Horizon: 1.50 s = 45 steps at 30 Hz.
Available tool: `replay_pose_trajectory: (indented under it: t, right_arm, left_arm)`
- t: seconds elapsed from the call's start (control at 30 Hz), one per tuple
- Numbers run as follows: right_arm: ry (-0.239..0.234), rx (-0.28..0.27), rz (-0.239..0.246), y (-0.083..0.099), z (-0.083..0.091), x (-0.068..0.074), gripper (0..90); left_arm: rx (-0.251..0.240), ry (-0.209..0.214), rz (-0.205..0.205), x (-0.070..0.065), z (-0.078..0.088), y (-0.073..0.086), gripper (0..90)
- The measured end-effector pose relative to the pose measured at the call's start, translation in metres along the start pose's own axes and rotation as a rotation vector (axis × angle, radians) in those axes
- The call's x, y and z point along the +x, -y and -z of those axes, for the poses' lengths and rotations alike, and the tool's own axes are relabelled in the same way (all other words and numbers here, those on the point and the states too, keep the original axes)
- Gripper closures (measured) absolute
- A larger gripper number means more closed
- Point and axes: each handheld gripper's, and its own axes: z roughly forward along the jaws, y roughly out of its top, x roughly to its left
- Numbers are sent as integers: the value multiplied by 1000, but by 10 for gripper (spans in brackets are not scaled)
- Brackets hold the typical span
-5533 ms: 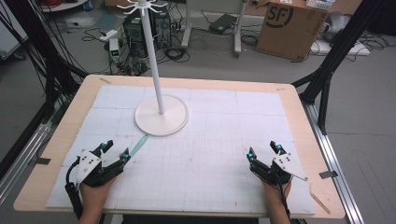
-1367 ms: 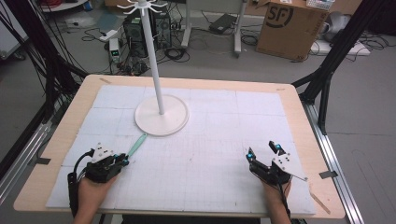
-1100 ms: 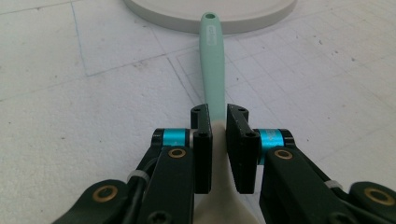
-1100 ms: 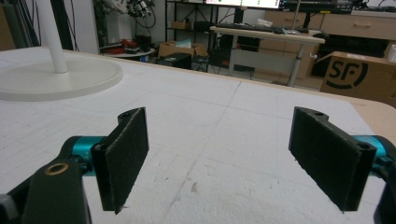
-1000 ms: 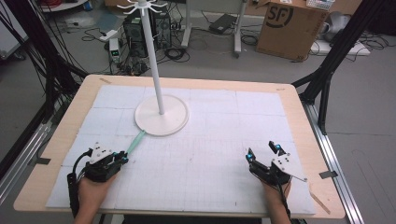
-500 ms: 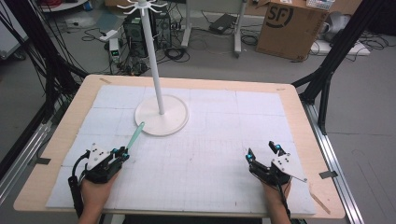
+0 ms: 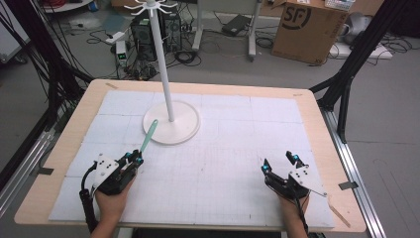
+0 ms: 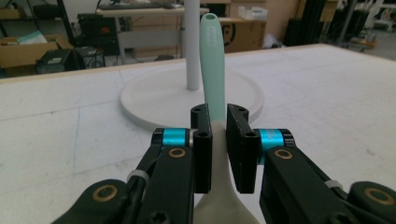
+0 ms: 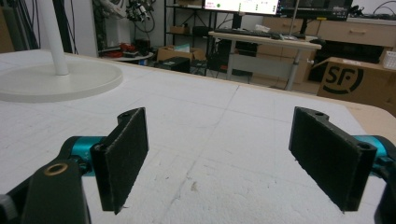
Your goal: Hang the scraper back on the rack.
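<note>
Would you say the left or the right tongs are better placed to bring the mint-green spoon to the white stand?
Left: the left tongs are shut on the spoon, close to the stand.

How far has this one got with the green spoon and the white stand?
Done: the left gripper has its jaws shut on the green spoon, handle pointing up toward the white stand. In hand: the spoon is raised off the table. Left: probably hanging it on a hook at the stand's top; none holds anything yet. The right gripper rests open, idle.
</note>
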Motion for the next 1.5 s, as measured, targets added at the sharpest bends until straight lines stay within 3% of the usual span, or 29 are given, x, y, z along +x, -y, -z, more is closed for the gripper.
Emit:
replay_pose_trajectory:
  t: [0.2, 0.3, 0.53, 0.97, 1.5]
  right_arm:
    - [-2, 2, 2, 0, 0, 0, 192]
    - [-7, 9, -3, 0, 0, 0, 192]
    - [-5, 20, 0, -1, -2, -1, 193]
    - [-4, 16, 3, 0, -1, 0, 193]
    - [-9, 24, 0, -1, -2, 0, 193]
  left_arm:
    - [-59, -2, -7, -6, 2, -2, 809]
    - [-97, 10, 8, -7, 4, -3, 808]
    - [-153, -1, -12, -7, 7, -5, 809]
    - [-261, 13, -16, -9, -10, -25, 809]
    - [-363, 8, 62, 1, -8, -54, 809]
